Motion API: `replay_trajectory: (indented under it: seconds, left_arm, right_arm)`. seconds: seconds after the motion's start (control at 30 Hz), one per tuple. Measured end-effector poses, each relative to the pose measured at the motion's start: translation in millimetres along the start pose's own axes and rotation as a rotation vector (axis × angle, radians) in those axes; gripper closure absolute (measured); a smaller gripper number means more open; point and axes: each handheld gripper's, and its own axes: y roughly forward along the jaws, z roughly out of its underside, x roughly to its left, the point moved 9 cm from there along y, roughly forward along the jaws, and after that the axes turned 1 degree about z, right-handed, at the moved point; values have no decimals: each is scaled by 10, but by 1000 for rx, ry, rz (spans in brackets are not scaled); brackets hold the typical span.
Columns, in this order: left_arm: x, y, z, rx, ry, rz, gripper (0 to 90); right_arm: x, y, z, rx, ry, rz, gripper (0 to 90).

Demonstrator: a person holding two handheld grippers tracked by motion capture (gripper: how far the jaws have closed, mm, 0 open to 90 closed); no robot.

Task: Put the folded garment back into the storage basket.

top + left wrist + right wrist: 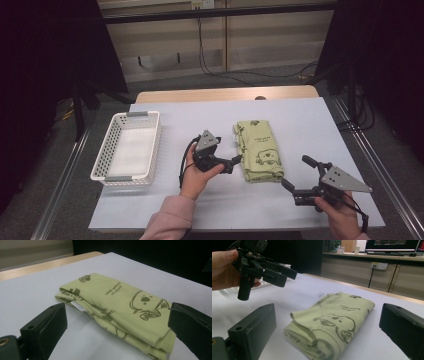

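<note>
High view: folded cloth [257, 150] just beside left gripper [236, 161], jaws apart.

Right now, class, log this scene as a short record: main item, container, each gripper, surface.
Main item: folded green cloth, koala print, lying flat mid-table
Container: white basket, to the cloth's left
Left gripper: open, at the cloth's left edge
Right gripper: open, off the cloth's near right corner
Surface: white table
</note>
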Motion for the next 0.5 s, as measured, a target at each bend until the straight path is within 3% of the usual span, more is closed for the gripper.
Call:
replay_trajectory:
  seconds: [0.5]
  left_arm:
    - [8, 107, -37, 11, 1, 13, 27]
  right_arm:
    - [-3, -3, -1, 0, -1, 0, 6]
